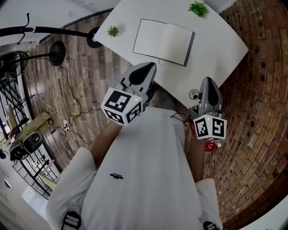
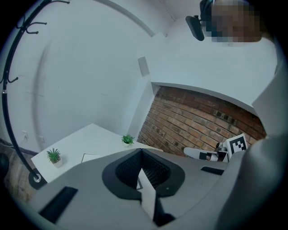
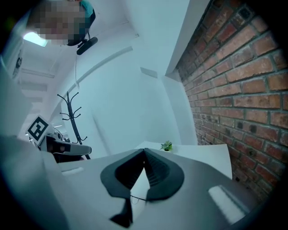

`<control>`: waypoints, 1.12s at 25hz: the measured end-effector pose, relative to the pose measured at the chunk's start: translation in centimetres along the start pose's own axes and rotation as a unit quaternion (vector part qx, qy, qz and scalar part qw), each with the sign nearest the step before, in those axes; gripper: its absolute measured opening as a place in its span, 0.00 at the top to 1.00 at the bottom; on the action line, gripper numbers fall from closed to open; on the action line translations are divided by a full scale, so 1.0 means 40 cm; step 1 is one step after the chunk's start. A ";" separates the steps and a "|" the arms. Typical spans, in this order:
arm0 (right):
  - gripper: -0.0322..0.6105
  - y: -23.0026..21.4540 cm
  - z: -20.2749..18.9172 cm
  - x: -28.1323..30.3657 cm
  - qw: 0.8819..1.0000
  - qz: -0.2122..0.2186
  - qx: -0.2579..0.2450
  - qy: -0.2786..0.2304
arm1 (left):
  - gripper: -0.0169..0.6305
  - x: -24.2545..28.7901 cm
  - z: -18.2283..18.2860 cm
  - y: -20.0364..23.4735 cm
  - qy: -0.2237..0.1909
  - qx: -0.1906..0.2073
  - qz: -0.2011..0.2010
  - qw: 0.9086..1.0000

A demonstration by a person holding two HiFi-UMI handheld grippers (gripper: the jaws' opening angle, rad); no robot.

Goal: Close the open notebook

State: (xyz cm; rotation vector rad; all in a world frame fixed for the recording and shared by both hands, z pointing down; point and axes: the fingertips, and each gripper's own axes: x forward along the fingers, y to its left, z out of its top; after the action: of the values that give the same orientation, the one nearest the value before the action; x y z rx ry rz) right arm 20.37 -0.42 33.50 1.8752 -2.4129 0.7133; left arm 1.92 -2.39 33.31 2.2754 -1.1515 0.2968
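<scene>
The open notebook lies flat on the white table, its white pages up and a dark cover edge on the right. In the left gripper view only a corner of the notebook shows past the gripper's body. My left gripper hovers just short of the table's near edge, below the notebook, with its jaws meeting at the tips and nothing between them. My right gripper hangs off the table's near right edge, jaws together and holding nothing. Neither gripper touches the notebook.
Two small potted plants stand on the table, one at the left corner and one at the far right. A brick wall runs along the right. A coat stand with its round base and cables sit on the wooden floor to the left.
</scene>
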 end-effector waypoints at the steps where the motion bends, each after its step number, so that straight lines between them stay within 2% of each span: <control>1: 0.93 -0.004 -0.006 0.006 1.000 0.002 0.000 0.002 | 0.97 0.005 -0.004 0.001 0.002 -0.001 0.001 1.000; 12: 0.92 -0.048 -0.084 0.061 0.999 0.010 0.024 0.044 | 0.97 0.084 -0.066 0.013 0.034 -0.005 0.003 0.999; 16: 0.84 -0.059 -0.118 0.077 0.997 0.012 0.034 0.064 | 0.97 0.105 -0.099 0.020 0.049 -0.008 0.006 0.999; 28: 0.74 -0.089 -0.210 0.145 0.991 0.014 0.071 0.109 | 0.97 0.184 -0.175 0.058 0.090 -0.024 0.011 0.996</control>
State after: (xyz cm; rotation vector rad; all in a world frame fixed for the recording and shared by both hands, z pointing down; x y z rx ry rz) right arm 19.73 -3.46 43.89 1.7061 -2.3109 1.0575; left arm 4.92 -4.36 43.10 2.1468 -1.0796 0.4680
